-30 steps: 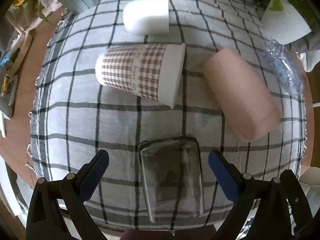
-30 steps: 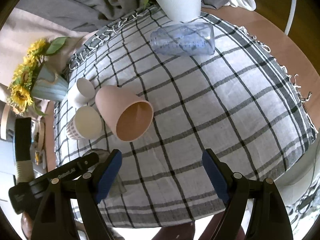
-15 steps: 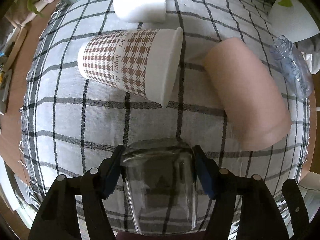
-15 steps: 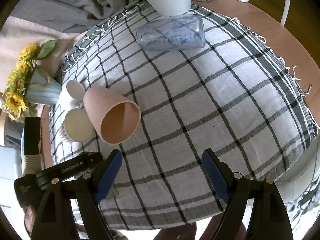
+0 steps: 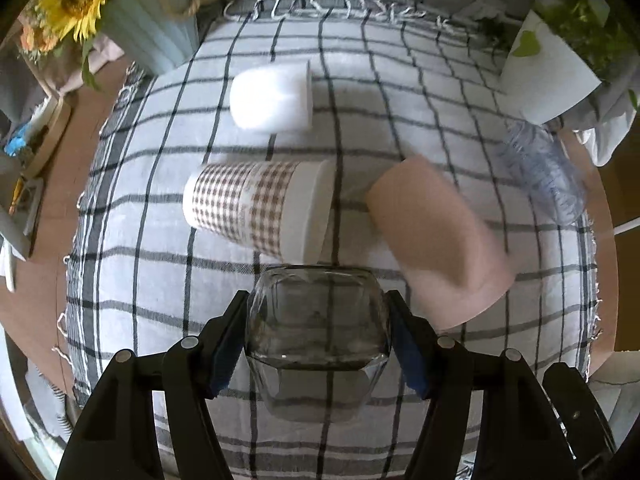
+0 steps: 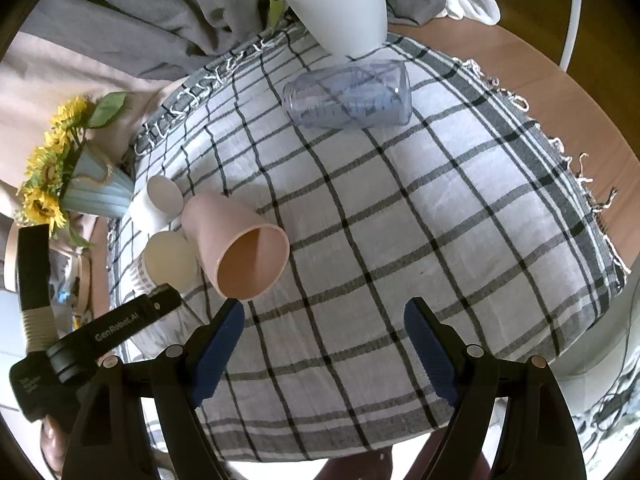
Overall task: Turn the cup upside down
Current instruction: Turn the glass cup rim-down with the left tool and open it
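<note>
My left gripper [image 5: 318, 332] is shut on a clear glass cup [image 5: 318, 340], its blue pads pressed on both sides, and holds it above the checked cloth [image 5: 160, 272]. The glass's base points away from the camera. My right gripper [image 6: 324, 324] is open and empty over the cloth [image 6: 440, 216]. The left gripper's body [image 6: 100, 336] shows at the lower left of the right wrist view; the glass is mostly hidden there.
On their sides lie a houndstooth paper cup [image 5: 256, 208], a white cup [image 5: 272, 96], a pink cup [image 5: 436, 236] [image 6: 236, 244] and a clear bottle [image 6: 348, 94]. A sunflower vase [image 5: 144, 28] and white plant pot [image 6: 340, 4] stand at the back.
My left gripper moved forward around the lying glass, shut on it and lifted it off the cloth. The right gripper stayed open and shifted only a little.
</note>
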A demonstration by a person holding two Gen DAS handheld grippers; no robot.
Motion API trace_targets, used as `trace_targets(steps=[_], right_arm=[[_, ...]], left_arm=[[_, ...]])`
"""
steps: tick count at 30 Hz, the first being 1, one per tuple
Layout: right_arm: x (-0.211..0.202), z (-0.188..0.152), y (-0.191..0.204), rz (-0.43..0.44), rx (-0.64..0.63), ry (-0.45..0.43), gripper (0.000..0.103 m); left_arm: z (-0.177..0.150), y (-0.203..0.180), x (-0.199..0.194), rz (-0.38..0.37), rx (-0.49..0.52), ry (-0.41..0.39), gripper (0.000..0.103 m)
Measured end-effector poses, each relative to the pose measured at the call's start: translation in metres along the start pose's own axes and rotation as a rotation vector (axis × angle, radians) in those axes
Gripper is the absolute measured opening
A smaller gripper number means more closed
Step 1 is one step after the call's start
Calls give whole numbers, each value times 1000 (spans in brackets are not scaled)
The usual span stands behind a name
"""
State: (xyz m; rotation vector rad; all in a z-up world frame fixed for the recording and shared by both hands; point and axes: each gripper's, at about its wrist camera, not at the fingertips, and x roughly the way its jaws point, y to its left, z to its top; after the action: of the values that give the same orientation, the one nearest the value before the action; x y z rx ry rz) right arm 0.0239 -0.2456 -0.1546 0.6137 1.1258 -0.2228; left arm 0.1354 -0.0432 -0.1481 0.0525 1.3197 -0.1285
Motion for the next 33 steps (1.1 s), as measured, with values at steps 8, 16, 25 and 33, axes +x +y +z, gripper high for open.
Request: trace_targets(steps=[8, 16, 25, 33], right_arm=[[-4, -2, -5, -18, -34, -10, 82], [-2, -8, -4, -29, -83, 10, 82], [0, -12, -5, -47, -115, 30, 82], [1, -14, -3, -54, -133, 38, 82]], left_arm=[[-10, -4, -9, -21, 26, -66, 66], [-32, -2, -13, -19, 30, -76, 66], [-47, -3, -14, -19, 43, -69, 66], [-50, -3, -14, -27, 41, -69, 66]])
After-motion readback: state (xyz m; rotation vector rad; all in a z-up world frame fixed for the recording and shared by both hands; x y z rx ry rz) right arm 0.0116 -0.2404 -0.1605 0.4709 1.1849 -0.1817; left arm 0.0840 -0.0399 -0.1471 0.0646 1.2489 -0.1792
